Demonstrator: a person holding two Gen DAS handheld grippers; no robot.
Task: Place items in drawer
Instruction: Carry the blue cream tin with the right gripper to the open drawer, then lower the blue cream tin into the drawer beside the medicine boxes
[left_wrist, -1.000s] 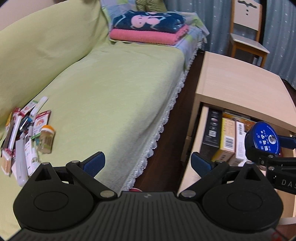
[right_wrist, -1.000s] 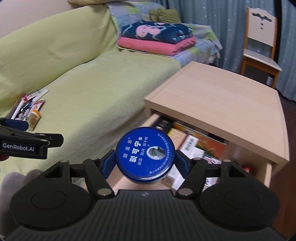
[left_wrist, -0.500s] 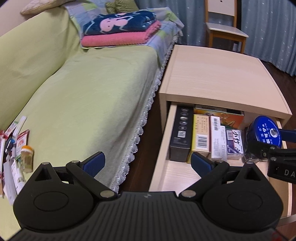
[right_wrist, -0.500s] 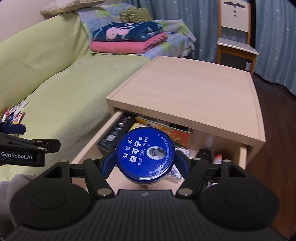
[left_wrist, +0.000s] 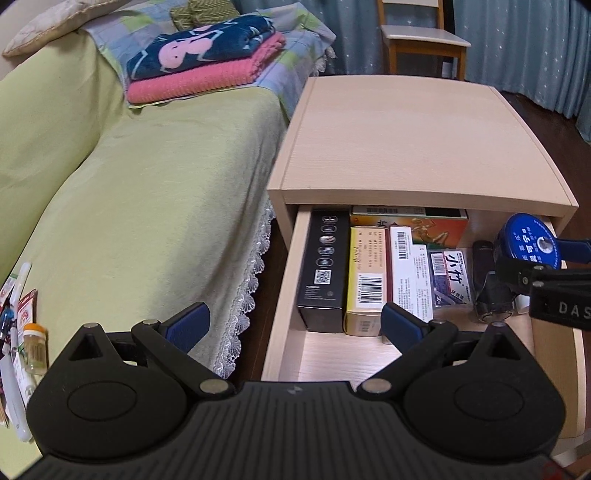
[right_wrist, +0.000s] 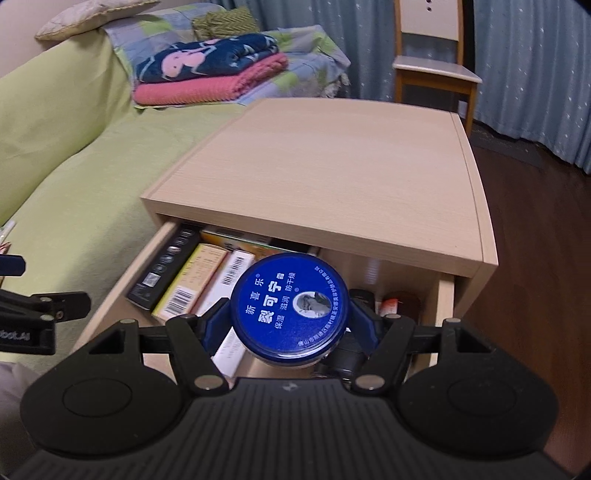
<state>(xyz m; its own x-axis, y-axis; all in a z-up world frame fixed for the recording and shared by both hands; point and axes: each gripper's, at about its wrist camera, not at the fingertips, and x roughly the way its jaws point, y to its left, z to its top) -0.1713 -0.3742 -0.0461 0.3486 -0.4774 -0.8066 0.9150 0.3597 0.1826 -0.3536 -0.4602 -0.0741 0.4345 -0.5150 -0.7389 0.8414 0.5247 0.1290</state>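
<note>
We've swung from the sofa (left_wrist: 155, 192) to over the drawer (right_wrist: 110, 306) | right gripper (right_wrist: 288, 325) clenching tin (right_wrist: 290, 314), boxes at 10 o'clock | left gripper (left_wrist: 293, 325) released, empty | drop next

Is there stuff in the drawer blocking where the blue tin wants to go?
Partly. The blue tin sits in the right tool above the open drawer. Boxes fill the left side and a dark object lies right; nothing covers the opening.
</note>
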